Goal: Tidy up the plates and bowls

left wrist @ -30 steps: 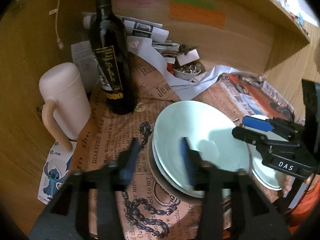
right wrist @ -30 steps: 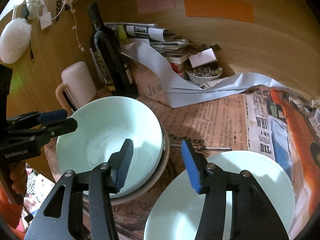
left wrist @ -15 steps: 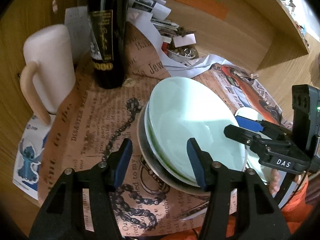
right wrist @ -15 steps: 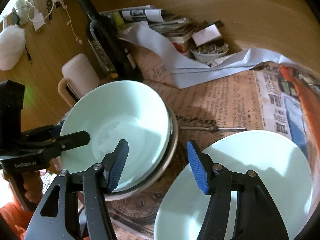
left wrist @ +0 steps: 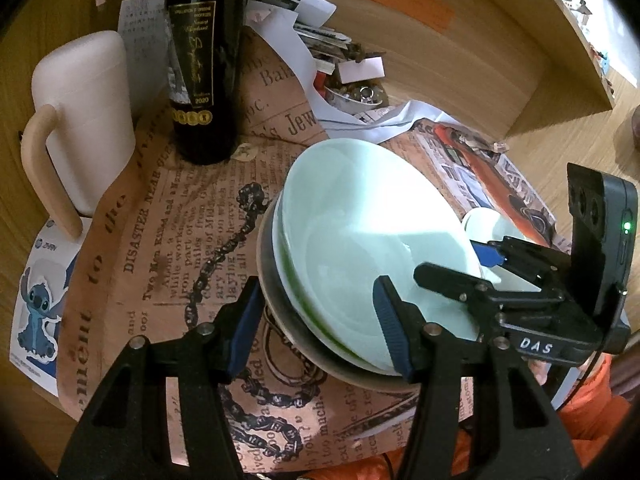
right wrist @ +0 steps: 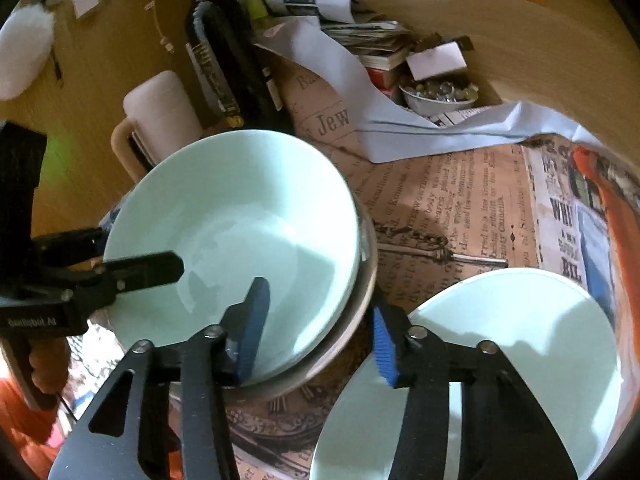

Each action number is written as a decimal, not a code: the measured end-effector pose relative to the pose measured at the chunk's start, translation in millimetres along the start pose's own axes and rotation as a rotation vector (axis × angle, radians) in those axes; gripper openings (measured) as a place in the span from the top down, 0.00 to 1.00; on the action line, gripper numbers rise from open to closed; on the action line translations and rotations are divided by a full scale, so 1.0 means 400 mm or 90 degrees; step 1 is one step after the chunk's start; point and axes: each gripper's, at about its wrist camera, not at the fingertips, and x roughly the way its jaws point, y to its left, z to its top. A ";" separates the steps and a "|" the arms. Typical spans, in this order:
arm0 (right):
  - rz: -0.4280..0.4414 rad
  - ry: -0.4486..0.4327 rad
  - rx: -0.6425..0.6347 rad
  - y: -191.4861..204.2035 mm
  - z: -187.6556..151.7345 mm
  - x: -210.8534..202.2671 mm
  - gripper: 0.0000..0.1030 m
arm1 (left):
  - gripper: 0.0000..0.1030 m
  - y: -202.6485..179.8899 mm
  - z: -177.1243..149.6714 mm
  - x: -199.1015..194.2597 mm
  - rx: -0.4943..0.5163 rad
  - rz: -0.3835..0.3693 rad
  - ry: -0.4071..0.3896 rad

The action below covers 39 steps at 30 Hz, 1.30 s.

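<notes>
Two mint bowls (right wrist: 240,208), one stacked

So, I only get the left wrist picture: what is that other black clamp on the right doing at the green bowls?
Observer: In its own camera, the right gripper straddles the rim of the stacked bowls, one finger inside and one outside. Its jaws are closing, with the pads not pressing yet.
Operator: And the pale sliver behind it?
Observer: That is a second pale green dish, beside the stack on the newspaper print.
Operator: Anything else I miss?
Observer: A white fluffy thing against the wooden wall, left of the bottle.
</notes>
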 end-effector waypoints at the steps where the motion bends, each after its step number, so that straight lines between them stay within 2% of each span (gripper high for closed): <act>1: 0.005 0.000 0.010 -0.007 0.002 0.000 0.63 | 0.46 0.001 -0.001 0.003 -0.001 -0.001 0.002; 4: 0.004 -0.003 0.019 -0.005 0.002 -0.004 0.64 | 0.47 -0.002 -0.001 0.008 0.001 0.005 0.003; 12: -0.013 -0.022 0.039 0.004 0.002 -0.008 0.64 | 0.48 -0.032 -0.002 0.013 0.007 0.064 -0.008; 18: -0.020 -0.050 0.048 0.005 0.005 -0.020 0.64 | 0.48 -0.016 0.006 0.011 -0.024 0.049 -0.006; 21: -0.027 -0.065 0.051 0.005 0.011 -0.029 0.64 | 0.48 -0.025 0.005 0.014 -0.017 0.057 -0.008; 26: -0.035 -0.090 0.059 -0.003 0.019 -0.051 0.64 | 0.48 -0.036 0.012 0.016 -0.017 0.045 -0.011; 39: -0.045 -0.125 0.079 -0.029 0.013 -0.099 0.64 | 0.48 -0.084 0.048 -0.011 0.003 0.034 -0.061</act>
